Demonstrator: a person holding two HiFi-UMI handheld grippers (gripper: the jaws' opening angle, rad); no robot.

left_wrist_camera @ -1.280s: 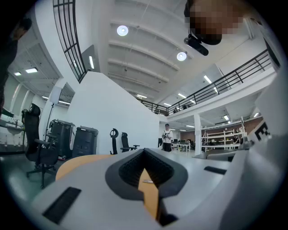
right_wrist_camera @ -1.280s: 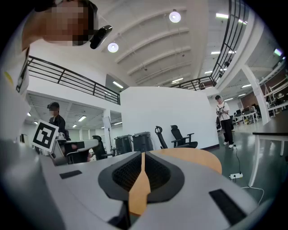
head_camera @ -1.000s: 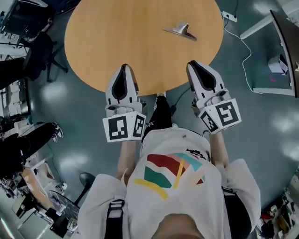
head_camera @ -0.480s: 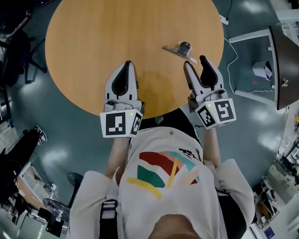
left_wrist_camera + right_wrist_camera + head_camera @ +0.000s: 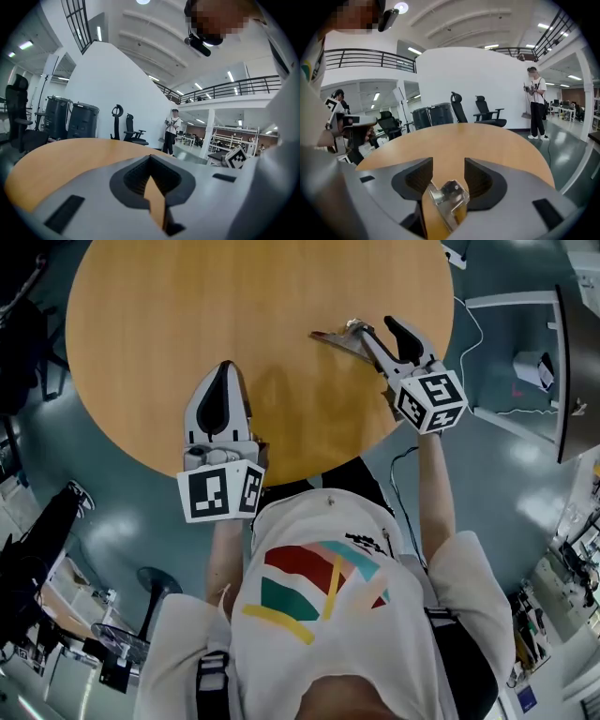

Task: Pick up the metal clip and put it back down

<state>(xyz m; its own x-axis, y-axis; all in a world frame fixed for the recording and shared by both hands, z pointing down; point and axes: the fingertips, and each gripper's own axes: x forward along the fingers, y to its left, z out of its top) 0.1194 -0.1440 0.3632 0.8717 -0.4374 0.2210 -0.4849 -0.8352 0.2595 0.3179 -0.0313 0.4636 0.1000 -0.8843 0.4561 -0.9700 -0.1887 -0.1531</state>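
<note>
In the head view the right gripper (image 5: pixel 373 330) has come forward from the near edge of the round table (image 5: pixel 187 315), where it hung a second ago well short of the metal clip (image 5: pixel 336 337). Its jaws have spread, and they now reach around the clip's near end, so the pick-up looks about to begin. The left gripper (image 5: pixel 223 371) has stayed over the near part of the tabletop, well apart from the clip. The left gripper view shows its jaws pressed together with nothing in them, only a sliver of wood showing through. In the right gripper view the jaws stand moderately apart with the clip (image 5: pixel 449 196) lying on the wood in the gap. It seems not yet squeezed, though whether a pad already touches it is hard to tell. No brand or lettering is legible: the grippers' cubes carry only black-and-white square markers, and the person's shirt (image 5: pixel 319 587) shows coloured stripes.
</note>
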